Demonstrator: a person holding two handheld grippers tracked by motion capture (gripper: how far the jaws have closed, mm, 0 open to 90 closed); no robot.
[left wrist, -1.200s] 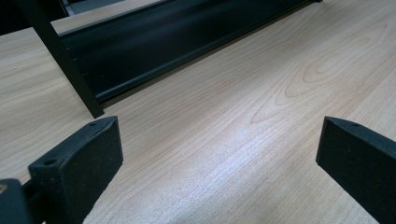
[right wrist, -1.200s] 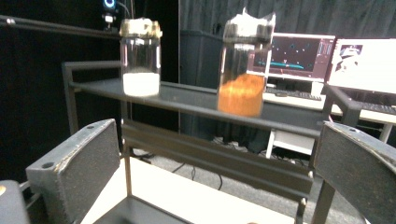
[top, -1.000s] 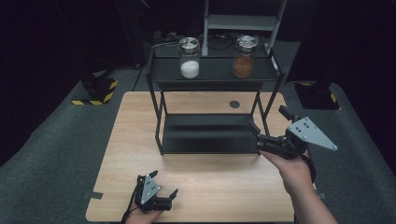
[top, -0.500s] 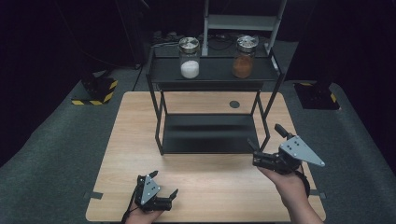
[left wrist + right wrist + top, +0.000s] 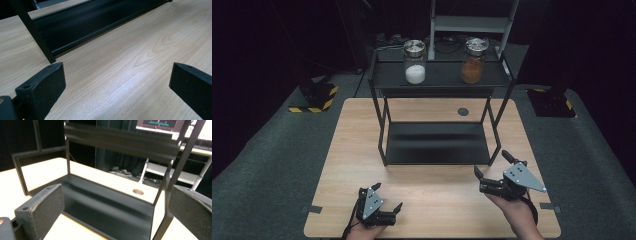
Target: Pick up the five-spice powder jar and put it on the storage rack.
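Both grippers are black: the left gripper (image 5: 387,197) and right gripper (image 5: 493,163) carry grey three-cornered plates with small screws, thick textured jaw pads, trailing black cables.

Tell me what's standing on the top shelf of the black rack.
Two lidded glass jars stand on the rack's top shelf: the white-powder jar at left, the brown-powder jar at right, set apart. The shelf hides the table right behind it.
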